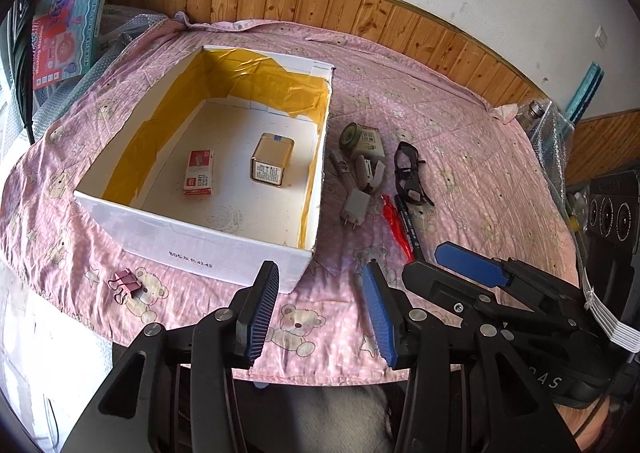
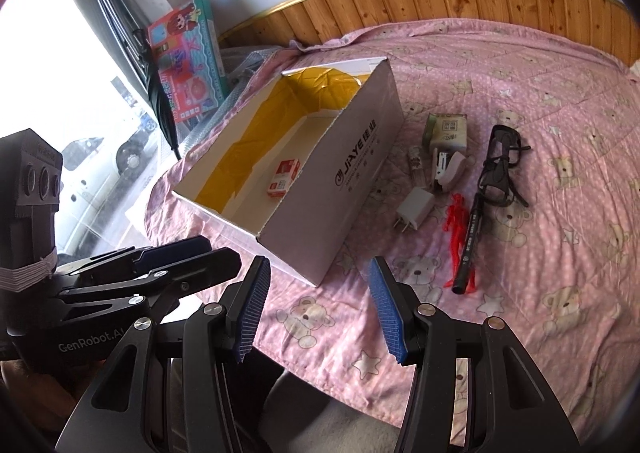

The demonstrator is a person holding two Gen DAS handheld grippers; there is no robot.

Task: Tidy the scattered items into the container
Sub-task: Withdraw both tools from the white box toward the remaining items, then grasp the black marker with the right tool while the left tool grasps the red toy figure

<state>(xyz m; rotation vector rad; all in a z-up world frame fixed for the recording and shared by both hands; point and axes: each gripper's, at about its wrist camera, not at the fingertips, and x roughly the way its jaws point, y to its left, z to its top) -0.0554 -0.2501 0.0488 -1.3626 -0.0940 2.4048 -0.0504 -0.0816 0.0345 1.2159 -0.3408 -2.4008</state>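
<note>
A white cardboard box [image 1: 224, 249] with yellow lining stands on the pink bear-print cloth. Inside lie a red staple box [image 1: 199, 173] and a gold tin [image 1: 272, 165]. Right of the box lie a white charger plug [image 1: 354, 206], a stapler [image 1: 370, 173], a small green carton [image 1: 366, 141], black glasses [image 1: 408, 173], a red figure [image 1: 394, 223] and a black pen [image 1: 408, 227]. A pink binder clip [image 1: 126, 284] lies near the front left. My left gripper [image 1: 320, 309] is open and empty in front of the box. My right gripper [image 2: 318, 309] is open and empty near the box's corner [image 2: 316, 277].
A colourful toy box [image 1: 66, 13] leans at the back left beside bubble wrap. Wooden panelling [image 1: 320, 1] runs behind the table. The table's front edge is just below the grippers. A clear bag with a bottle [image 1: 548, 125] sits at the far right.
</note>
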